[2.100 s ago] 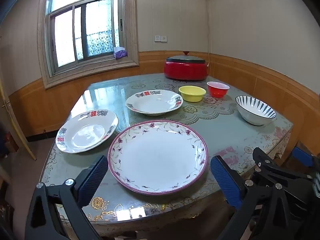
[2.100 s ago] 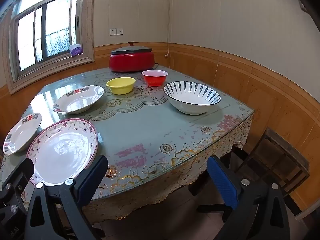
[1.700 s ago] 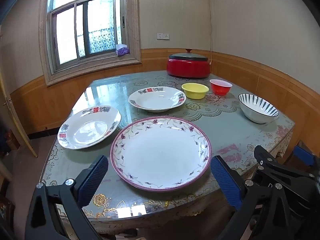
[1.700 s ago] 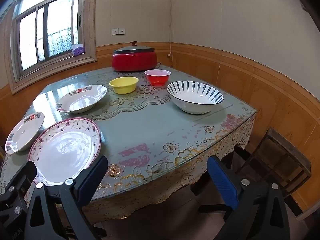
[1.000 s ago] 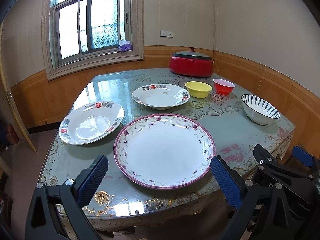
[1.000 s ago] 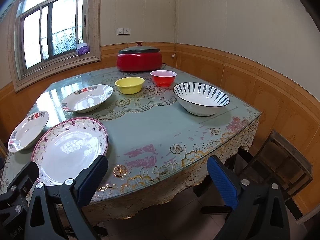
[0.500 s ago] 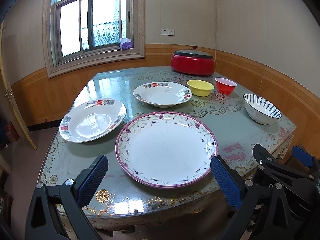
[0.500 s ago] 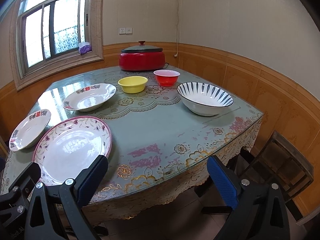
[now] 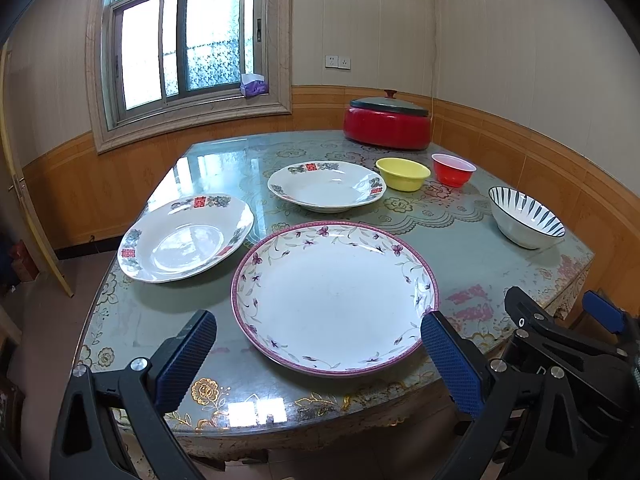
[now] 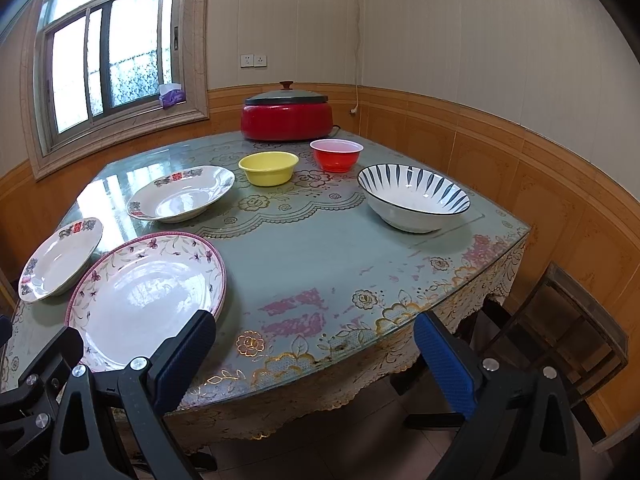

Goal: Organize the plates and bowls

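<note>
A large pink-rimmed floral plate lies at the table's near edge. Two white deep plates with red marks sit behind it, one to the left and one farther back. A yellow bowl, a red bowl and a blue-striped white bowl stand to the right. My left gripper is open, its jaws flanking the floral plate's near rim. My right gripper is open over the table's front edge, empty.
A red electric pot with a grey lid stands at the table's back. The glass-topped table has a lace cloth hanging over its edge. A wooden chair stands at the right. Walls and a window close off the far sides.
Both grippers have crept forward and slightly up, so the table and dishes look a little nearer. No dish has moved, and both sets of jaws have stayed open.
</note>
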`<control>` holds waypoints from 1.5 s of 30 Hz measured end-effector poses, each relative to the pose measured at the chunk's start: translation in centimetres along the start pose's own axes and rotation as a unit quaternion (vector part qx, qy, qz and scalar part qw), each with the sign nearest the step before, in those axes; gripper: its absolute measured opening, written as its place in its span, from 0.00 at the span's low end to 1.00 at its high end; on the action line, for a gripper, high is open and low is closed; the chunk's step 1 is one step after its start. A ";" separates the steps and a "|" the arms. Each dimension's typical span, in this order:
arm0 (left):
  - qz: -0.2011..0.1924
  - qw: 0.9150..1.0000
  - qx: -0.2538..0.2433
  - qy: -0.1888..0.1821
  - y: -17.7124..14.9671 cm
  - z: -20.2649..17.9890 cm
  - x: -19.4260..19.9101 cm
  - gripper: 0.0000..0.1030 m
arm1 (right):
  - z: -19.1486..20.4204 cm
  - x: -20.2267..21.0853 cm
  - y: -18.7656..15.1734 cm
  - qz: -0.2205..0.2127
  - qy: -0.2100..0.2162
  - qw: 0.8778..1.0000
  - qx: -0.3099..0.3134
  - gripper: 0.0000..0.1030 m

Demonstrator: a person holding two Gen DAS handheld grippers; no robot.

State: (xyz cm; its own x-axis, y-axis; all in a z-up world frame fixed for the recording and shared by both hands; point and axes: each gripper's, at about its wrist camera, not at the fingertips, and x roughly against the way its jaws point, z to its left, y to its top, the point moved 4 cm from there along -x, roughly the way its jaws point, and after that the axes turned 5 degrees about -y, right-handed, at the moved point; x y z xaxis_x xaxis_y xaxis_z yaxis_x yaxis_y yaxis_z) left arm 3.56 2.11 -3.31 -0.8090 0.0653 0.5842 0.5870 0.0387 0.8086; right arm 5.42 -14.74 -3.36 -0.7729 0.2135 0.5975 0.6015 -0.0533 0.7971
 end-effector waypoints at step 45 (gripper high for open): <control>0.054 0.984 0.167 -0.037 -1.0 11.1 -3.3 1.00 | 1.8 -6.4 2.4 0.061 0.052 0.996 0.027 0.98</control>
State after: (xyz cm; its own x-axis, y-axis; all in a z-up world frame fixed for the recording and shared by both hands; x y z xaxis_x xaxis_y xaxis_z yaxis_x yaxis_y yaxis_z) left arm 5.96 12.89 -6.78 -0.7449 0.1593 0.6479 0.6559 0.3528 0.6673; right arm 12.21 -14.52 -5.44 -0.7090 0.1059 0.6972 0.6995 -0.0195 0.7143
